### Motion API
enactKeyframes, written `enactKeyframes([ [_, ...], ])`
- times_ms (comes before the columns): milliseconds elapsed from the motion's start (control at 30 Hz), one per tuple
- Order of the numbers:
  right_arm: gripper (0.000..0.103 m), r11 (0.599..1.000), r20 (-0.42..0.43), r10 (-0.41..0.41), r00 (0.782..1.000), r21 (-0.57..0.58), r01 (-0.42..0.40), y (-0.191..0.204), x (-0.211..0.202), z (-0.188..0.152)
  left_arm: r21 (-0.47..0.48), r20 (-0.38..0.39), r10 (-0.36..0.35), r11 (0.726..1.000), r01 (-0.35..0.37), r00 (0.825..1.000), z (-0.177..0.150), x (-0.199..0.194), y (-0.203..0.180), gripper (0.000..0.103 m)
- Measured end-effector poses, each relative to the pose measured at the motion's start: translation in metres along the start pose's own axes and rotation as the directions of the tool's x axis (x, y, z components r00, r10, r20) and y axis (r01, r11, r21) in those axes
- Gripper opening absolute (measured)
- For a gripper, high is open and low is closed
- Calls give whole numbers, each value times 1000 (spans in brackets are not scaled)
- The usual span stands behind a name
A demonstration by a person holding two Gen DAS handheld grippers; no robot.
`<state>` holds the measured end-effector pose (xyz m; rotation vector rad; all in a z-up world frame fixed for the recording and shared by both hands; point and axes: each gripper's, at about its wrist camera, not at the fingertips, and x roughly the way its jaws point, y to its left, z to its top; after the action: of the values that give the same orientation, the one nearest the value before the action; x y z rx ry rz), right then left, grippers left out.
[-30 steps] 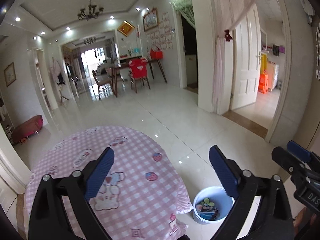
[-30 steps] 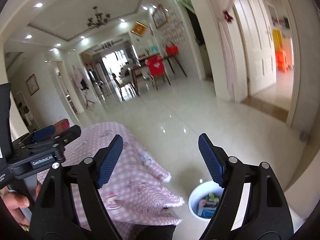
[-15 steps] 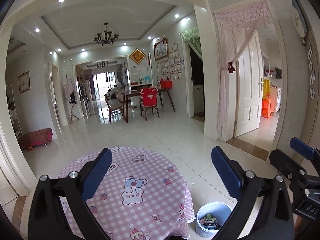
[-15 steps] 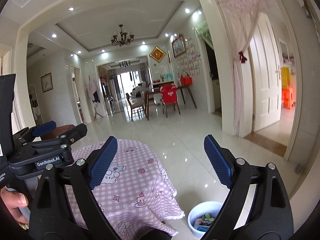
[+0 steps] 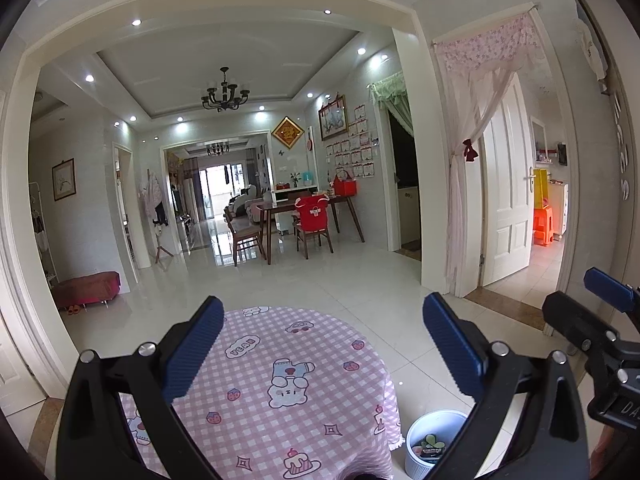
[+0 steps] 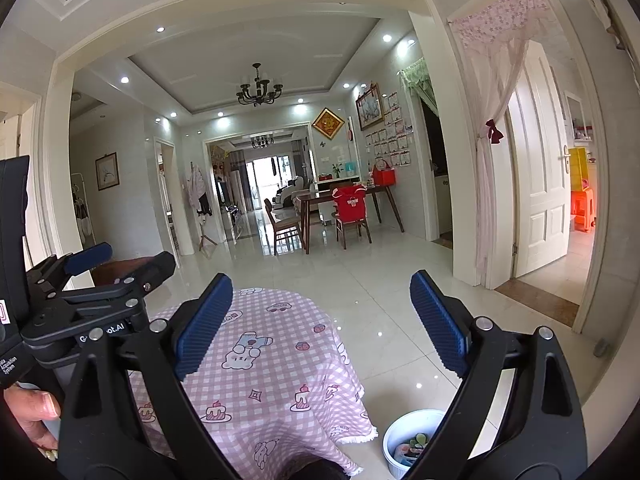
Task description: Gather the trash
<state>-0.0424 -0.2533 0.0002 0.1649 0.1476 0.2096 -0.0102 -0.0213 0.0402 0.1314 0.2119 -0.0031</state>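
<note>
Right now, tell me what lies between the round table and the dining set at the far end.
Only bare, glossy white floor tiles lie between the pink-checked table and the dining table with its chairs. Both wrist views show this stretch bare.

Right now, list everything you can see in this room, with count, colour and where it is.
Tablecloth: one, pink check with cartoon prints, on the round table, foreground.
Trash bin: one, pale blue-white, on the floor right of the table, wrappers inside.
Dining table: one, dark wood, far room.
Chairs: two seen, one with a red cover, at that table.
Chandelier: one, black, ceiling.
Bench: one, red, left wall.
White door: one, open, right.
Pink curtain: one, tied back, right doorway.
Left gripper: black with blue pads, open, empty.
Right gripper: same, open, empty.
Hand: lower left, right wrist view.
</note>
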Motion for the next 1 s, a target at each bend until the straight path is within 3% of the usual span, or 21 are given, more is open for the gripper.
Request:
enactKeyframes([
  [1000,90,999,-8,-37,999,30,37,-7,-9,-1,24,-19,-52,998,53,998,-9,9,-23,98],
])
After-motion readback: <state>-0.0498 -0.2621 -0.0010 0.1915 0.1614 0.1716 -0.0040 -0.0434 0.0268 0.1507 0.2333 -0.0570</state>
